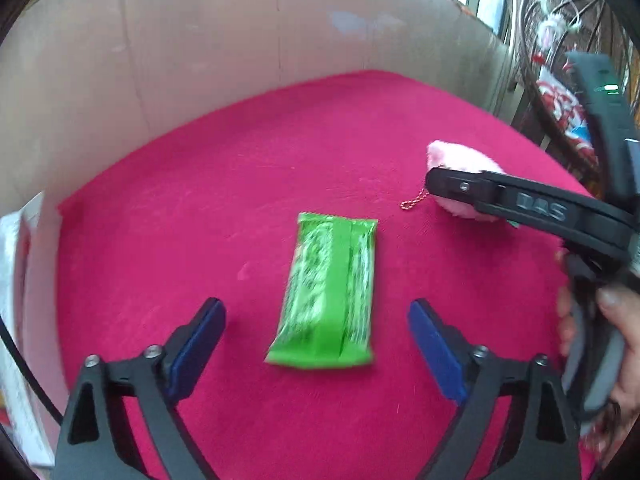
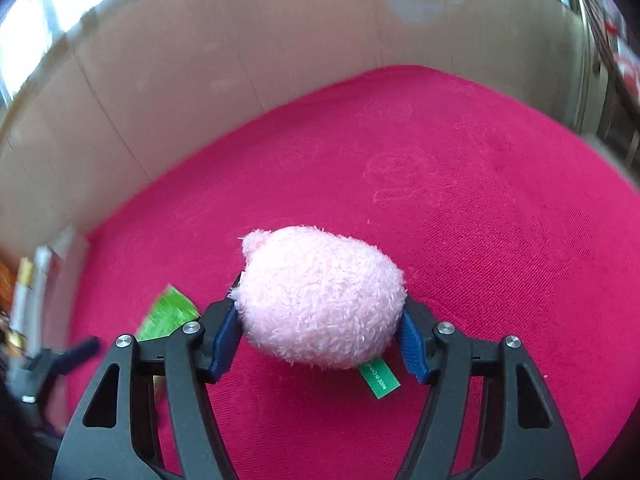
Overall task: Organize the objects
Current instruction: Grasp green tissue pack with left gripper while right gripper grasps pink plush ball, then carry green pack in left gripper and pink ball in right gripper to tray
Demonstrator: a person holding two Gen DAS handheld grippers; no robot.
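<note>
The right claw [image 2: 320,332] is clamped on the pink plush toy [image 2: 320,296] over the red desk [image 2: 500,220]. The left claw [image 1: 318,344] gapes apart around the green snack packet [image 1: 328,292], ungrasped at its twelve o'clock. Sorting looks barely begun; both items await placing.

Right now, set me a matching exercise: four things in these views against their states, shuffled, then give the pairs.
Things:
1. pink plush toy
2. green packet
3. left tongs
4. green tag

States:
A. open, empty
B. lying flat on the red cloth
C. squeezed between blue pads
D. sticking out below the plush

Pairs: 1-C, 2-B, 3-A, 4-D
</note>
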